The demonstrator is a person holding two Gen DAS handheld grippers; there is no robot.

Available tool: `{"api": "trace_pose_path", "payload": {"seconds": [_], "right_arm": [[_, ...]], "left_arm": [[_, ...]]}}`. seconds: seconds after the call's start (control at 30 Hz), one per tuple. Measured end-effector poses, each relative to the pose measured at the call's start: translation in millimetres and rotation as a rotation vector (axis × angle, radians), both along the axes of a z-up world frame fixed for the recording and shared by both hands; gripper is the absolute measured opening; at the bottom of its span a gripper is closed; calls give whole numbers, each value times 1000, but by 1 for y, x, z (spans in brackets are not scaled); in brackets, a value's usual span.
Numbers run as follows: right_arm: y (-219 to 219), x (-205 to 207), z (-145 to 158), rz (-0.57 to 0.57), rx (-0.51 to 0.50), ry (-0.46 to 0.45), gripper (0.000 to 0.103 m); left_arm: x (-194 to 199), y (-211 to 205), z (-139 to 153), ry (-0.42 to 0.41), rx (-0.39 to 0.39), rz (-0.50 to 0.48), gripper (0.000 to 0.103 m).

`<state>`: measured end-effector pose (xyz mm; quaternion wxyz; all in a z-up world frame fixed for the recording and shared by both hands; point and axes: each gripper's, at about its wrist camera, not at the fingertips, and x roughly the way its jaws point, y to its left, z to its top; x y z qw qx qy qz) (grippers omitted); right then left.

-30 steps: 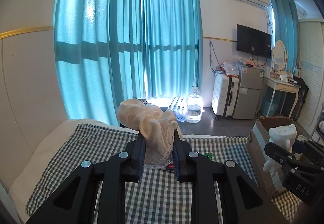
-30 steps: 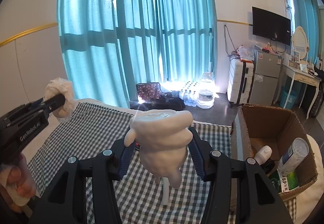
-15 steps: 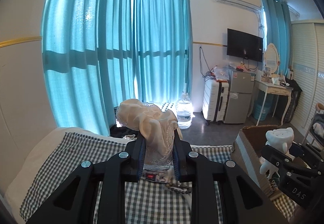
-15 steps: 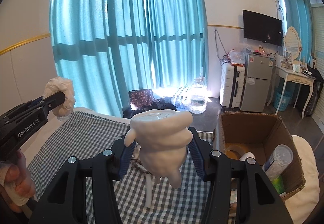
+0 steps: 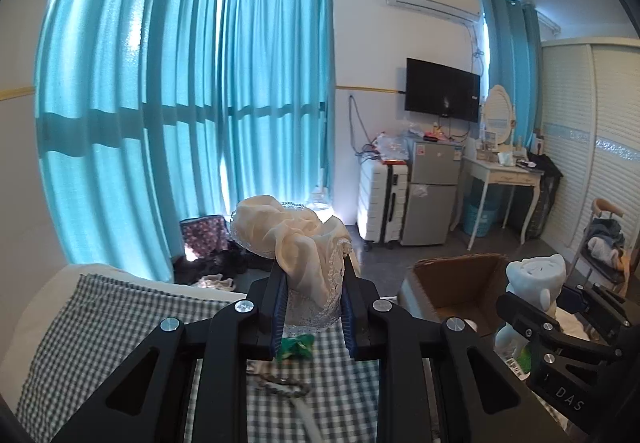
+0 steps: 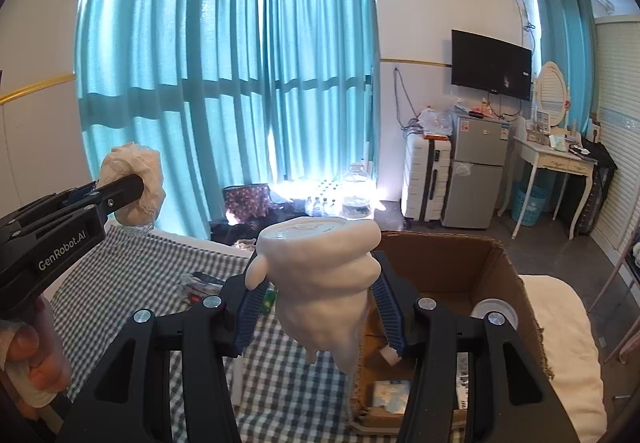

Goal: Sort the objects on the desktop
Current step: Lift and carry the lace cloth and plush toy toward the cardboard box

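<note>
Cardboard box [image 6: 512,271], open-topped, at the right edge of the checked cloth [image 6: 132,267]: holds a white round-lidded container [image 6: 494,313], a small white bottle, partly hidden, and a pale printed packet low down; the rest is out of sight. Right gripper [image 6: 316,313], jaws closed on a white figurine [image 6: 320,283], held above the box's near-left wall; best carried further over the opening and lowered before the jaws part, since it looks hard and could knock the contents. Left gripper [image 5: 312,317], jaws clamped on a cream lace-edged fabric bundle [image 5: 296,243], held high over the cloth, well left of the box. Loose on the cloth: green wrapper [image 5: 296,347], bead string [image 5: 280,387]
</note>
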<state>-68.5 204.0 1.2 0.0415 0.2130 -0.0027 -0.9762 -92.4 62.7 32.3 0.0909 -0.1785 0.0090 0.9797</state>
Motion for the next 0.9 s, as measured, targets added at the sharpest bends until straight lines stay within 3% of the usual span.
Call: {"api": "trace_pose_path", "payload": {"seconds": [0.9], "right_arm": [[116, 1, -18, -173, -4, -49, 51]], "left_arm": [[-29, 130, -28, -78, -8, -231, 23]]}}
